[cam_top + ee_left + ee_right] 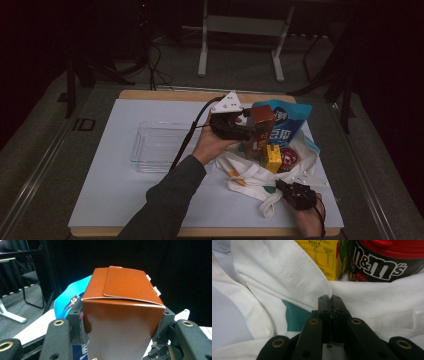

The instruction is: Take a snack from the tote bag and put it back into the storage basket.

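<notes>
A dim recording lab or studio is showing here. A white-topped wooden table point(150, 200) is standing on grey carpet, black drapes point(190, 270) are hanging behind, cables point(155, 70) are trailing across the far floor beside a white metal stand point(240, 30), and a chair point(30, 280) is sitting at far left.

Glossy brown box point(122, 315); bright blue bag point(285, 120) with white lettering; white cloth bag point(287, 280) with a teal patch; yellow carton point(322, 255); red-lidded, dark-labelled tub point(387, 262); black tongs point(333, 305); pale surface point(115, 185).
</notes>
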